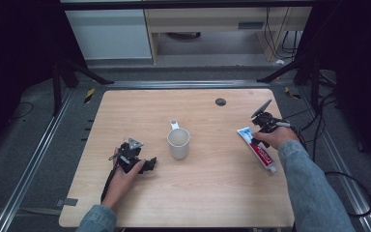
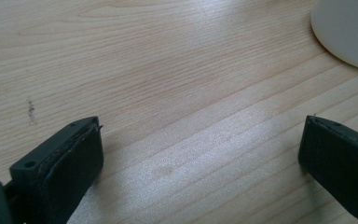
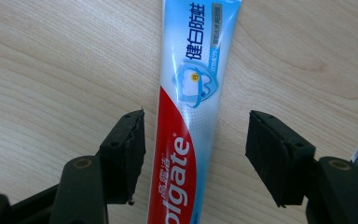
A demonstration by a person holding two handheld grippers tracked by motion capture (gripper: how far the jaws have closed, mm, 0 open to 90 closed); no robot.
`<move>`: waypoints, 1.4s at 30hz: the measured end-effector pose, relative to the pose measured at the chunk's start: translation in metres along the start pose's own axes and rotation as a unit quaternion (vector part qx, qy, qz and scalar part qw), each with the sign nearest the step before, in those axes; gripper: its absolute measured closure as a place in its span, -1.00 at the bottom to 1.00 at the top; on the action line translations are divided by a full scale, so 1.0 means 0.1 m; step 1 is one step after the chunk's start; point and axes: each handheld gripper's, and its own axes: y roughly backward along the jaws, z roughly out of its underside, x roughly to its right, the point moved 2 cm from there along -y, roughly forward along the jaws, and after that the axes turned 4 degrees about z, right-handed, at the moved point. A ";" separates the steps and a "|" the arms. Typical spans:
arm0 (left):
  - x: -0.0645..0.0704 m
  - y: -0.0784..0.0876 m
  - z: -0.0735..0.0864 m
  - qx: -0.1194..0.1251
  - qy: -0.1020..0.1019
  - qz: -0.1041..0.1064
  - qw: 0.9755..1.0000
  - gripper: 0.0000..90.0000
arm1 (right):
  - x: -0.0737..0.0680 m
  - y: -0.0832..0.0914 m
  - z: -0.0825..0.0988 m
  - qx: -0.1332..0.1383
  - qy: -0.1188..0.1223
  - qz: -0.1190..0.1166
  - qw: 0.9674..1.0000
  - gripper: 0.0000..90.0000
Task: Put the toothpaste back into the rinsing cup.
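Observation:
A red, white and blue toothpaste tube (image 1: 260, 152) (image 3: 193, 79) lies flat on the wooden table (image 1: 207, 193) near its right edge. My right gripper (image 1: 255, 140) (image 3: 196, 149) stands over it, open, one jaw on each side of the tube; the pads do not press on it. A white mug (image 1: 178, 142) (image 2: 349, 32) with its handle pointing away stands at the table's middle. My left gripper (image 1: 148, 165) (image 2: 200, 154) rests low on the table to the left of the mug, open, with only bare wood between its jaws.
A dark cable hole (image 1: 221, 101) sits in the tabletop at the back right. Cables (image 1: 328, 145) trail on the floor past the right edge. Black stand legs (image 1: 84, 72) and a pale cabinet (image 1: 111, 34) are beyond the far edge.

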 end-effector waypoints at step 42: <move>0.00 0.00 0.00 0.000 0.000 0.001 1.000 -1.00 | 0.03 -0.49 -0.17 -0.044 -0.056 -0.029 0.997 0.00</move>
